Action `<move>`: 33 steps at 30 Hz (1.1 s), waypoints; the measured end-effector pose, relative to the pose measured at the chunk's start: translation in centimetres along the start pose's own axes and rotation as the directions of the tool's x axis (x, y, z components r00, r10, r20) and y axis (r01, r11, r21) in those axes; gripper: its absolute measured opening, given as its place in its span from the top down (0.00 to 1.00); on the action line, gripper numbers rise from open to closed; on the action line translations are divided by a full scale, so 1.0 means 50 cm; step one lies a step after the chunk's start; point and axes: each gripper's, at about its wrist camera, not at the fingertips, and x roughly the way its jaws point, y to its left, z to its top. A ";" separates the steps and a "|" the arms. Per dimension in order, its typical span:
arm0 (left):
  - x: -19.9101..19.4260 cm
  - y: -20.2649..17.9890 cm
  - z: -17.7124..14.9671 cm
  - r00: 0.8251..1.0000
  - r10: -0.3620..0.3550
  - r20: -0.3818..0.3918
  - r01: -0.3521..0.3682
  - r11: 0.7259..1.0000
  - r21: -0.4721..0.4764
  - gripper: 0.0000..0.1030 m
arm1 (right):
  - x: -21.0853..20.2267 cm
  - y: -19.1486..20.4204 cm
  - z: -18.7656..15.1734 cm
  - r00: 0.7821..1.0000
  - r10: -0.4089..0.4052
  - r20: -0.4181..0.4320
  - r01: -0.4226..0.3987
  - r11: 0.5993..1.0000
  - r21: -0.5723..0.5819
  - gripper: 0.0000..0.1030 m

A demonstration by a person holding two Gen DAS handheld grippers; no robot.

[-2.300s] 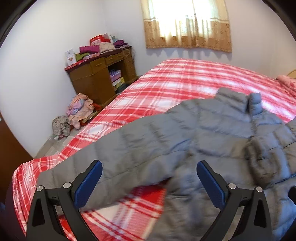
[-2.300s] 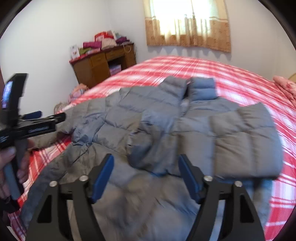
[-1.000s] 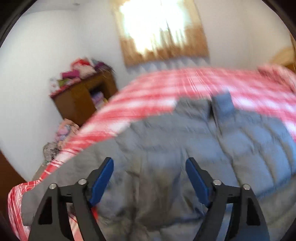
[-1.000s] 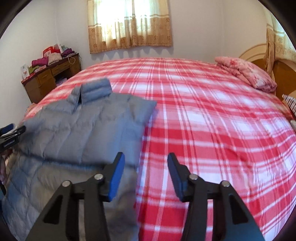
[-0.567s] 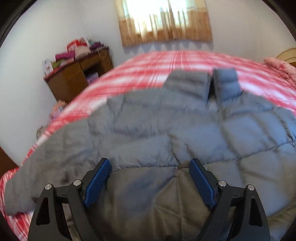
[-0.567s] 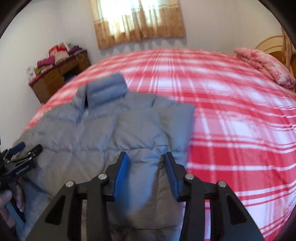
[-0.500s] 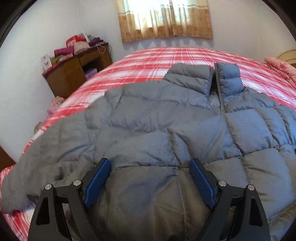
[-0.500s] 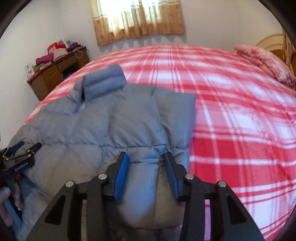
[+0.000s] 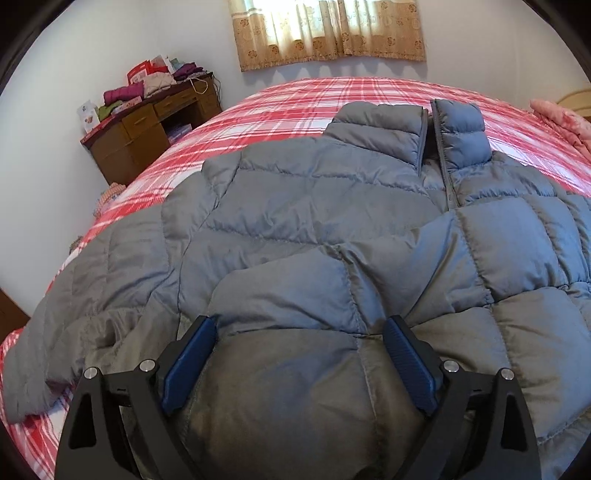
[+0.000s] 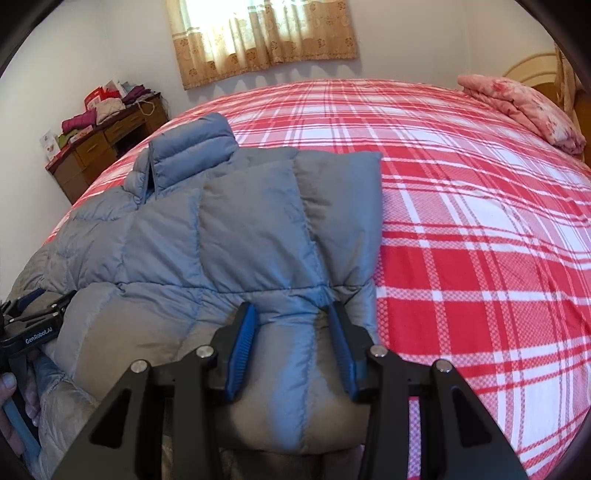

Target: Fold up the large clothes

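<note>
Jacket [image 9: 295, 206], grey quilted puffer, zipped, lies on red plaid bed [image 10: 480, 221].

My left wrist camera sits close over the near hem of the grey puffer jacket [image 9: 314, 229], looking forward and down along its own fingers [image 9: 190, 363] across the red plaid bed [image 9: 295, 99] toward the curtained window [image 9: 328, 31]. My right wrist camera looks the same way from the jacket's right edge, close above the folded panel, with open bed to its right as far as the pink pillow [image 10: 517, 105]. Both views share the jacket's collar, the window and the cluttered wooden desk [image 9: 147, 129] by the wall.
</note>
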 end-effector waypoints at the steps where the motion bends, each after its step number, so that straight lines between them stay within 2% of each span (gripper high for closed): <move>1: -0.003 0.001 -0.004 1.000 -0.004 0.002 0.004 1.000 -0.001 0.09 | -0.003 0.001 -0.003 1.000 -0.007 0.002 0.007 1.000 0.003 0.57; 12: -0.012 0.013 -0.017 1.000 -0.031 0.001 0.031 0.999 -0.020 0.08 | -0.017 0.008 -0.026 0.998 -0.056 0.012 0.056 0.998 0.032 0.57; 19: -0.018 0.027 -0.004 0.998 -0.059 -0.006 0.059 0.998 -0.038 0.06 | -0.027 0.003 -0.013 0.999 -0.038 0.007 0.038 0.999 0.035 0.54; 22: -0.061 0.060 0.016 0.995 -0.075 0.065 0.080 0.993 -0.081 0.06 | -0.090 0.010 0.007 0.992 -0.068 0.109 0.065 0.998 0.025 0.50; 23: -0.070 0.068 0.023 0.993 -0.074 0.087 0.082 0.992 -0.091 0.06 | -0.103 0.019 0.017 0.990 -0.062 0.130 0.060 0.998 0.018 0.44; 24: -0.076 0.074 0.032 0.992 -0.071 0.107 0.082 0.991 -0.104 0.06 | -0.109 0.028 0.026 0.989 -0.053 0.136 0.052 0.999 0.009 0.43; 26: -0.064 0.073 0.043 0.993 -0.072 0.097 0.082 0.991 -0.106 0.06 | -0.101 0.057 0.046 0.992 -0.015 0.125 0.019 1.000 -0.024 0.43; 28: -0.029 0.060 0.040 0.997 -0.058 0.055 0.063 0.994 -0.092 0.06 | -0.073 0.077 0.051 0.996 0.015 0.092 -0.011 0.999 -0.042 0.43; 30: 0.003 0.052 0.028 0.999 -0.047 0.015 0.048 0.995 -0.083 0.06 | -0.036 0.082 0.043 0.998 0.025 0.051 -0.024 0.999 -0.034 0.44; 33: 0.013 0.055 0.028 0.998 -0.060 0.007 0.060 0.994 -0.092 0.06 | 0.016 0.082 0.014 1.000 0.017 -0.019 -0.018 0.999 -0.026 0.44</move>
